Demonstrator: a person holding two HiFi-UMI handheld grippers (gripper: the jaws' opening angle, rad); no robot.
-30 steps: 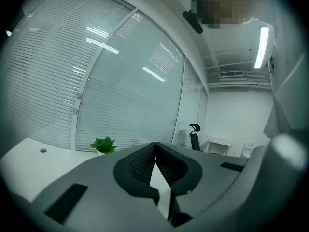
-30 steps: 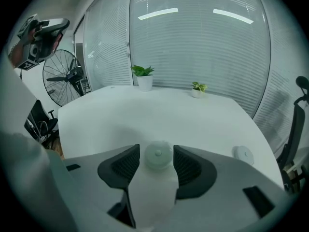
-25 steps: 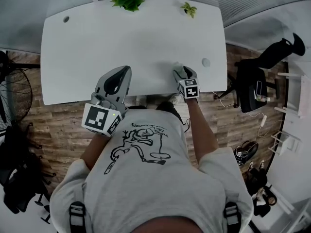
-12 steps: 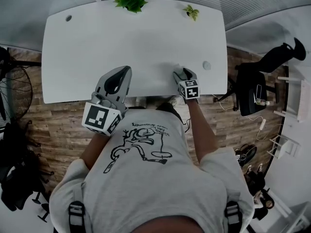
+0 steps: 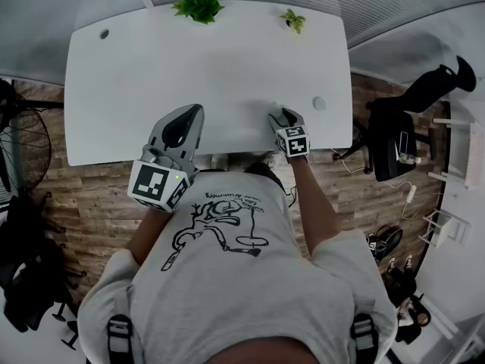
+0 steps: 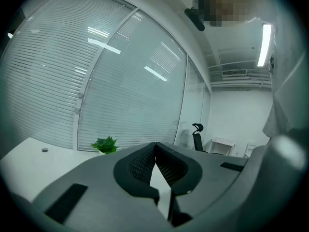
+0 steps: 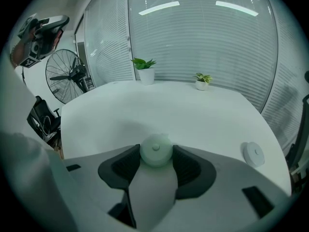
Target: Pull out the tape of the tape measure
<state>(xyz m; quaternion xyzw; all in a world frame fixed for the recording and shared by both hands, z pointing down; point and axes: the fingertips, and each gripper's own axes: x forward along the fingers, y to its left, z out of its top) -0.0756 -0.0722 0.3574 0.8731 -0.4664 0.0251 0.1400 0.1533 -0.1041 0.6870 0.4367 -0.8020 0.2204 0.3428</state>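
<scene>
Right gripper view: the right tool (image 7: pixel 156 152) points down at the white counter (image 7: pixel 159 108). A round, pale tape measure (image 7: pixel 155 149) sits on the counter between the tool's fingertips. The jaws have just been closing, and both pads now meet its sides. No tape shows pulled out. At the far edge stand 2 plants, the bigger (image 7: pixel 145 65) to the left of the smaller (image 7: pixel 203 79). A round cap (image 7: pixel 253 154) lies on the counter to the right. A fan (image 7: pixel 67 76) stands off the counter's left end.

Left gripper view: the left tool (image 6: pixel 155 145) is closed, its tips together with nothing between them. It points almost level over the counter, toward the blinds (image 6: pixel 72 81). 1 plant and a chair (image 6: pixel 197 134) show beyond it.

Head view: both tools are at the counter's near edge, well apart, the left tool raised and the right tool tipped down onto the top. The tape measure cannot be made out here against the white surface.
</scene>
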